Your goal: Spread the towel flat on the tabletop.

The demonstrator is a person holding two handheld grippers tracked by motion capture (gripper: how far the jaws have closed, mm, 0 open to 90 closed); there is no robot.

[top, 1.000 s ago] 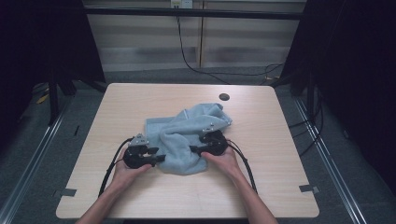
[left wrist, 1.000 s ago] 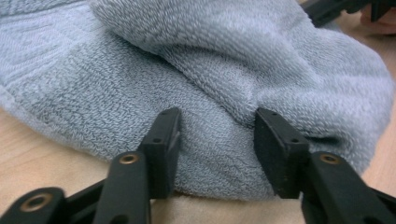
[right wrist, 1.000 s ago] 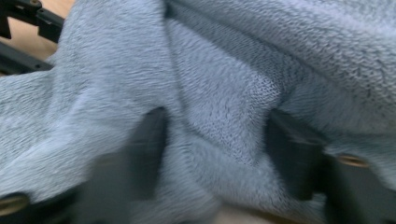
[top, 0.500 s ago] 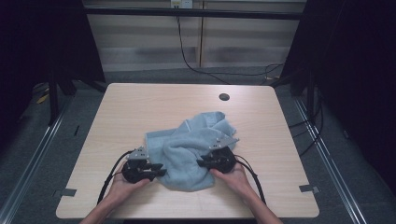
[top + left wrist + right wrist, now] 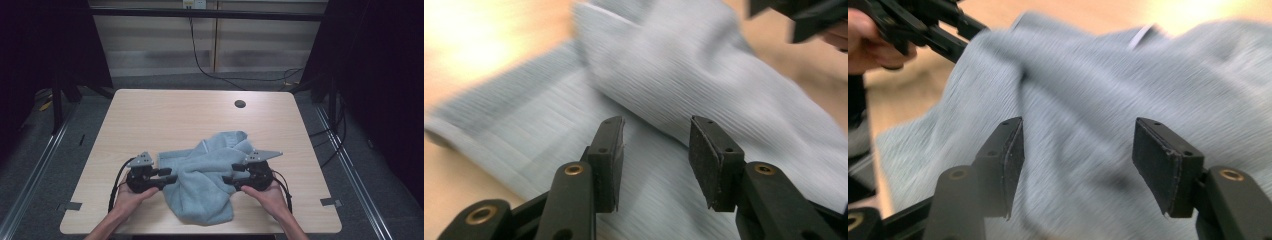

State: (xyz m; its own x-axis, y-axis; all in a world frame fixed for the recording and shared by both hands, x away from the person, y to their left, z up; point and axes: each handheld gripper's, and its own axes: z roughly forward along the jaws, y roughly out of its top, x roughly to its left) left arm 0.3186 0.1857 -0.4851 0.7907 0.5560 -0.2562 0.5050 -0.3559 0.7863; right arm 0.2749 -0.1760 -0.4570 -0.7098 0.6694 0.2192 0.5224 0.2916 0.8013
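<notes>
We have both grippers on the crumpled light-blue towel [image 5: 210,175]: left gripper [image 5: 172,179] at 9 o'clock, right gripper [image 5: 226,180] at 3 o'clock. Both sets of jaws just opened, pads clear of the cloth.

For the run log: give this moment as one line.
left gripper: open, jaws just opening | right gripper: open, just opening | light blue towel: crumpled between them, unheld
</notes>
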